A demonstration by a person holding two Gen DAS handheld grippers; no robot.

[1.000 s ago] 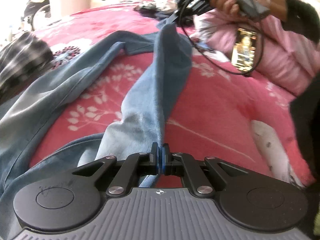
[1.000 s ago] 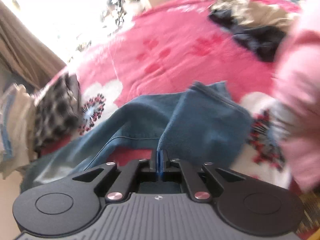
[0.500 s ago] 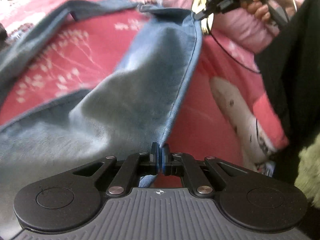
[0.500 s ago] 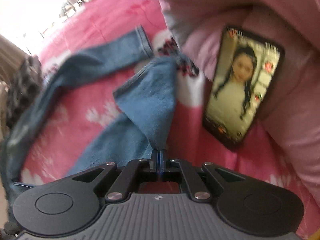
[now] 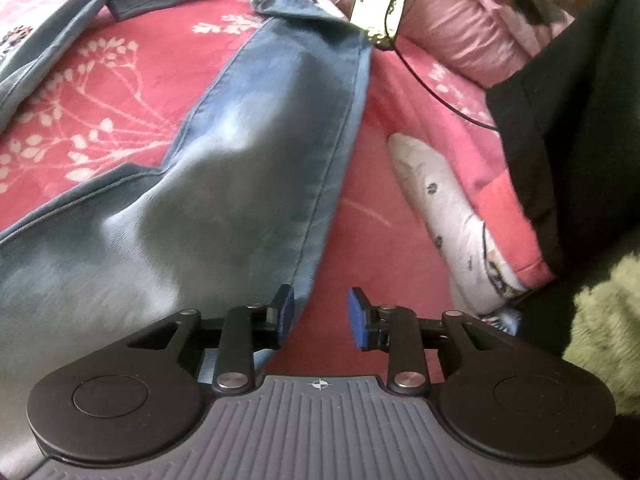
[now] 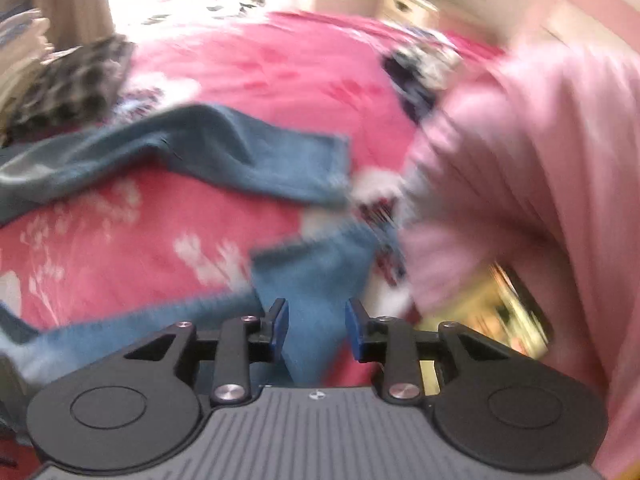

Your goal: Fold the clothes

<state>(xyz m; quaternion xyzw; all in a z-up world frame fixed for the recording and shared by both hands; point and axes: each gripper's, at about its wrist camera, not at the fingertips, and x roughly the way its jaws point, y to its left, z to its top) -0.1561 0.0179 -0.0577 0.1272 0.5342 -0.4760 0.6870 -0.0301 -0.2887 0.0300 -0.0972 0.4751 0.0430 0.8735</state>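
I am opening both jaws — my left hand-held gripper point(image 5: 319, 317) releasing the jeans point(image 5: 224, 168) lying on the bed point(image 5: 120, 92), seam edge just left of it, long axis running away, my right hand-held gripper point(image 6: 317, 328) straddling the leg end unpressed.

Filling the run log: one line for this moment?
left tongs: opening, empty | right tongs: opening over blue denim jeans | jeans on pink floral bedspread

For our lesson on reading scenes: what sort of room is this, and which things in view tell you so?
Most likely a bedroom. The jeans lie on a wide red floral bedspread, a pink quilt is bunched at one side, and a pale bedside cabinet stands by the wall.
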